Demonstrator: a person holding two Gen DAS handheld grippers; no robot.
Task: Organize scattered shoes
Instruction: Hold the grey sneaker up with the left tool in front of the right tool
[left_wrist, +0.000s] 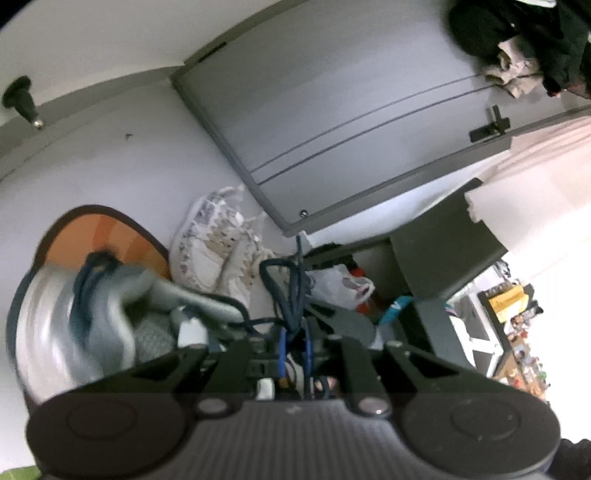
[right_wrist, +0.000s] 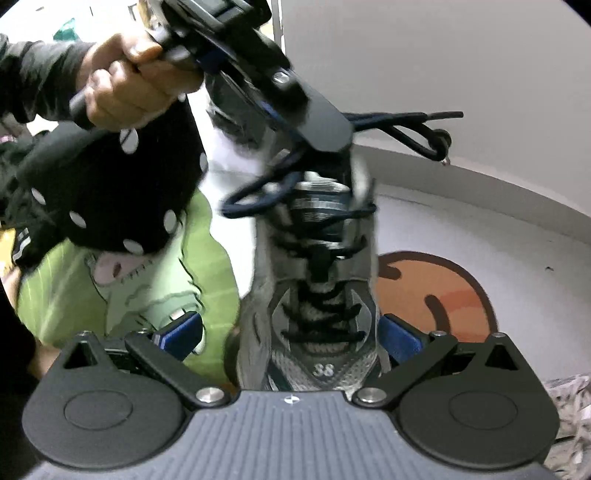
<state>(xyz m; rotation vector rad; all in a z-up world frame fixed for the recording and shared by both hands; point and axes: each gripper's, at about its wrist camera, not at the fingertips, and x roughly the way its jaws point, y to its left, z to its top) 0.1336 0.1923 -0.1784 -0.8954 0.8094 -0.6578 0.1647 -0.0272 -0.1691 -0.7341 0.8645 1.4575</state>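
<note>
Currently held: a grey mesh lace-up sneaker with dark navy laces (right_wrist: 321, 306), hanging in the air above the pale floor, in front of the round orange smiley-face mat (right_wrist: 454, 291).
Left gripper (left_wrist: 295, 349): fingers drawn together, pinching the shoe at its top end, where the navy laces (right_wrist: 406, 123) bunch and loop out past the tips. I cannot tell whether it grips the laces alone or the tongue as well.
Right gripper (right_wrist: 290, 336): blue pads (right_wrist: 400, 338) stand wide apart, one on each side of the forefoot. The far-side pad is just beside or brushing the upper. The other is clear of it, so there is no grip yet.
Long axis: the shoe runs straight out along the right fingers, with the toe end nearest the right camera and the lace end away, up at the left gripper.
Nearer hand: the right, which already straddles the shoe across its width.
Likely next: closing the right pads would take the forefoot by its sides. The off-centre gap may nudge the shoe sideways.
Other shoe: a white patterned sneaker (left_wrist: 214, 251) lies by the wall, beside the mat.
</note>
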